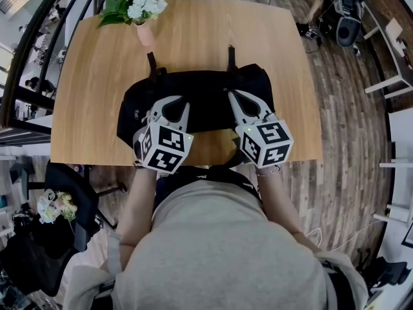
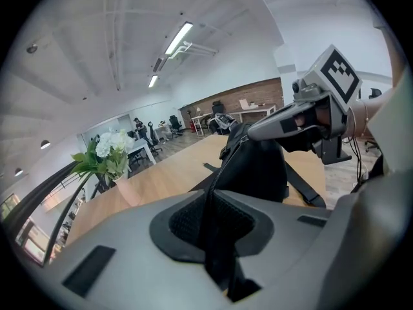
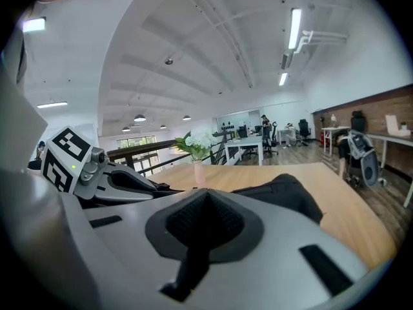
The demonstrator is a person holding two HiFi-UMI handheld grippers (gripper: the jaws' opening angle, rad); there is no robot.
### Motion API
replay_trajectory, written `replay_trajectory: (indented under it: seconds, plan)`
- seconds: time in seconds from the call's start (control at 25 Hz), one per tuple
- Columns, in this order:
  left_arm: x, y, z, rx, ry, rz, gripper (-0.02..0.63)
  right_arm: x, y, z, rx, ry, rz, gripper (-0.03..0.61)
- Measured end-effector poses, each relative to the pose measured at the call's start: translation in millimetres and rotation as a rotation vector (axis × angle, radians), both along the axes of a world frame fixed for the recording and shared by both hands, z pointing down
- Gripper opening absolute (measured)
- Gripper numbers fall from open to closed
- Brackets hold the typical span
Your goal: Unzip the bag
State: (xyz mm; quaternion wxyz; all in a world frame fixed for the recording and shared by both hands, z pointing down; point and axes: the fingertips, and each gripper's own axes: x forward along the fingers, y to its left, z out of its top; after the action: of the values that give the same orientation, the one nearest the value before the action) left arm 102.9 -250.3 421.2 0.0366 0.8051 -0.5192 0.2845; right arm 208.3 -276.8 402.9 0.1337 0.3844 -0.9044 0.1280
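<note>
A black bag point(image 1: 200, 95) lies on the wooden table point(image 1: 90, 89), close to its near edge. My left gripper point(image 1: 171, 102) is over the bag's left part. In the left gripper view it point(image 2: 210, 199) is shut on a fold of black fabric beside the zipper line point(image 2: 222, 170). My right gripper point(image 1: 236, 97) rests over the bag's right part with its jaws shut point(image 3: 205, 196). In the left gripper view its tips point(image 2: 258, 131) meet the top of the bag point(image 2: 258, 166) where the zipper line ends. Whether they pinch the pull is hidden.
A pink vase of white flowers point(image 1: 145, 11) stands at the table's far side, behind the bag. Two bag straps point(image 1: 152, 63) stretch toward it. A dark chair point(image 1: 64, 179) sits left of the person. Desks and office chairs fill the room beyond.
</note>
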Motion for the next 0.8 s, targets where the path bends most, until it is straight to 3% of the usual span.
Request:
replay_trajectory:
  seconds: [0.8]
  plan:
    - [-2, -1, -3, -0.001, 0.052, -0.016, 0.054, 75, -27, -9, 0.022, 0.005, 0.19, 0.011]
